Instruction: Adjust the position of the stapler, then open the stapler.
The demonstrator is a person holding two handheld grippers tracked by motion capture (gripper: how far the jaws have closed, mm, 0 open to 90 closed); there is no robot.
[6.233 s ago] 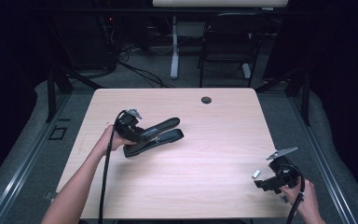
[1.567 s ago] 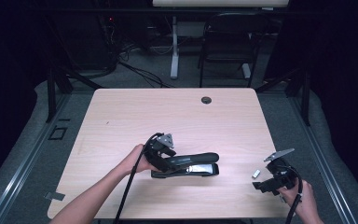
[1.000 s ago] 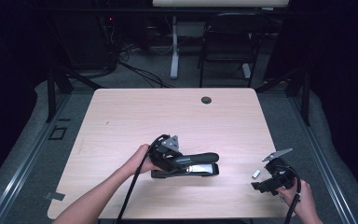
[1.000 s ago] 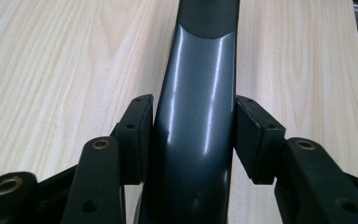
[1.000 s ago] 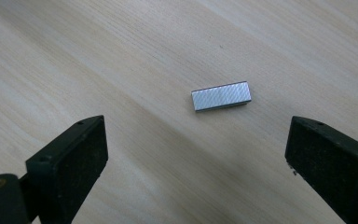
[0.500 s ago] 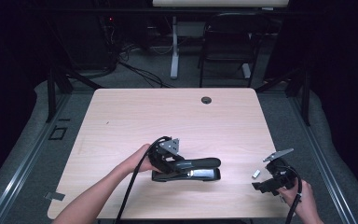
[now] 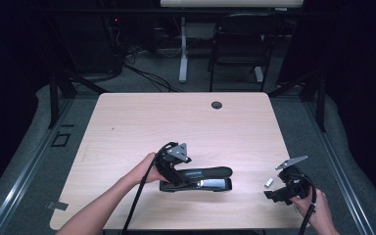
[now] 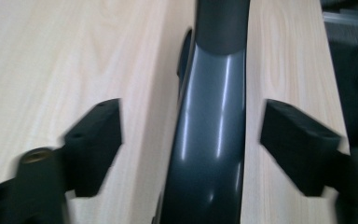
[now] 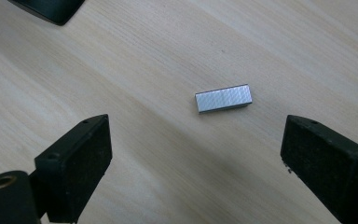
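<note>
A black stapler (image 7: 203, 179) lies flat on the wooden table (image 7: 186, 127) near its front middle, its nose pointing right. My left gripper (image 7: 177, 176) straddles its rear end. In the left gripper view the stapler's glossy top (image 8: 214, 140) runs between the jaws of the left gripper (image 8: 198, 144) with a gap on each side; they have just been opening and stand open. My right gripper (image 7: 276, 192) hovers at the front right, open. A small silver strip of staples (image 9: 223, 98) lies on the wood just ahead of the right gripper (image 9: 196, 163), between its jaw lines, also seen from above as a staple strip (image 7: 269, 182).
A round cable grommet (image 7: 217, 105) sits near the table's far edge. A dark chair (image 7: 240, 44) and a desk leg (image 7: 182, 54) stand beyond the table. The table's right edge (image 7: 286, 161) runs close to my right gripper.
The left gripper brought the stapler from the middle left of the table to the front middle and laid it flat. The right gripper has stayed put.
</note>
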